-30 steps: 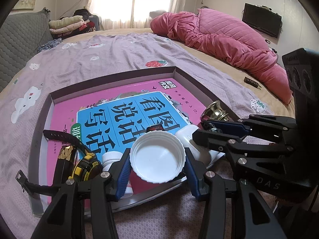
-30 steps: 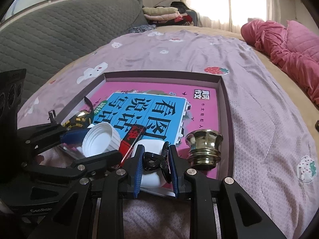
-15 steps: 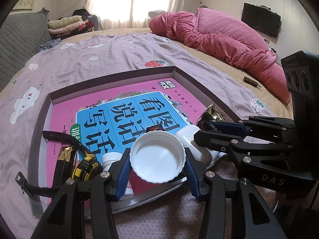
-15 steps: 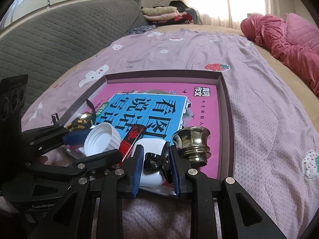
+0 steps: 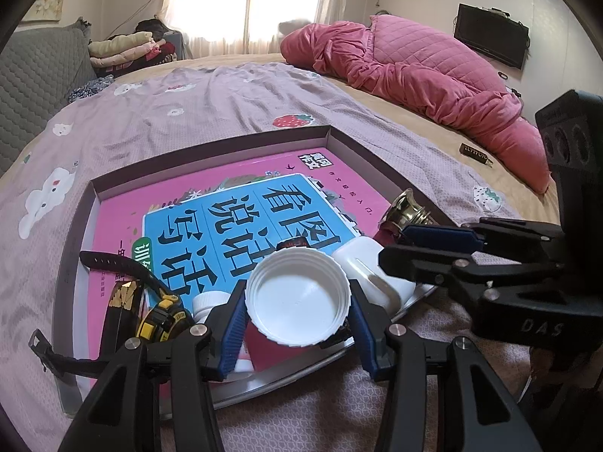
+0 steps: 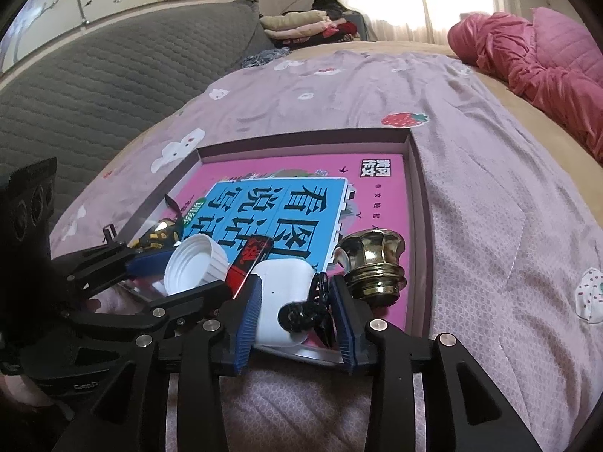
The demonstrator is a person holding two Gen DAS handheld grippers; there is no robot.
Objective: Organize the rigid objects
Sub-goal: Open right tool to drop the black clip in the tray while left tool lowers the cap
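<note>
Black grippers (image 5: 297, 324) w/ blue ribbed pads (image 6: 250, 310), silver screws

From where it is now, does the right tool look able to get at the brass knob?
Probably yes. The brass knob stands upright just beyond the right tool, nothing between them. But the opening jaws have a small black clip between them, which needs dropping first.

2 close wrist views (angled down) sharing the tray (image 5: 211, 148)
</note>
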